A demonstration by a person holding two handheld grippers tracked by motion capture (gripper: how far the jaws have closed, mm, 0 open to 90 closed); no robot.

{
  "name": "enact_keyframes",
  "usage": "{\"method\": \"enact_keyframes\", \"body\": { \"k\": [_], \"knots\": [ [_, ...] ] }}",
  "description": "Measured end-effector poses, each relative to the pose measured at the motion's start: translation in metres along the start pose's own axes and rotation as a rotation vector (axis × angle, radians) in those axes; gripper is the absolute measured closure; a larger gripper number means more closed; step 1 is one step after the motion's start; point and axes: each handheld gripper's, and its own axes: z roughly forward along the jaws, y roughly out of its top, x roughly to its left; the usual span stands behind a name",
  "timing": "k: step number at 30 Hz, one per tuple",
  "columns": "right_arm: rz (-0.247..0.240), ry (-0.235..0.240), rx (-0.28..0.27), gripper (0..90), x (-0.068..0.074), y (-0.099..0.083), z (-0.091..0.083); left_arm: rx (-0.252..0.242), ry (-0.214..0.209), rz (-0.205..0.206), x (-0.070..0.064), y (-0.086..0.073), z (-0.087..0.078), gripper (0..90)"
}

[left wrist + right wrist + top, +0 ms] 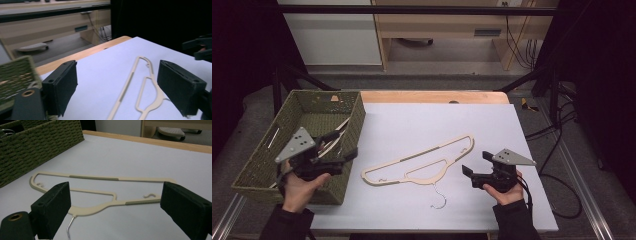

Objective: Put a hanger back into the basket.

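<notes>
A cream clothes hanger with a thin wire hook lies flat in the middle of the white table top. My left gripper hovers over the right wall of the green woven basket, open and holding nothing; from it the hanger lies ahead and my right gripper shows at the far right. My right gripper is open just right of the hanger, jaws pointing at it. In the right gripper view the hanger lies between and beyond the wide-apart jaws.
More cream hangers lie inside the basket, whose wall borders the table's left side. A wooden strip runs along the table's far edge. Cables trail off the right side. White surface lies bare beyond and in front of the hanger.
</notes>
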Motion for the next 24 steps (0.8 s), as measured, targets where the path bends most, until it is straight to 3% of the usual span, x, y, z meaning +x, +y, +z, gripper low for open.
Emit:
{"method": "enact_keyframes", "body": {
  "k": [3, 11, 20, 24],
  "knots": [
    [-0.004, 0.009, 0.001, 11.2, 0.003, 0.0, 0.001, 0.017, -0.028, 0.0, -0.016, -0.008, 0.017, 12.0],
    [-0.028, 0.024, 0.052, 13.8, 0.014, 0.001, 0.005, 0.074, -0.071, -0.016, -0.031, -0.035, 0.044, 10.8],
    [-0.051, 0.045, 0.08, 22.1, 0.03, -0.003, 0.016, 0.14, -0.092, -0.008, -0.039, -0.056, 0.057, 10.9],
    [-0.043, 0.068, 0.121, 25.3, 0.04, -0.007, 0.026, 0.161, -0.098, -0.008, -0.04, -0.063, 0.063, 10.8]
  ]
}}
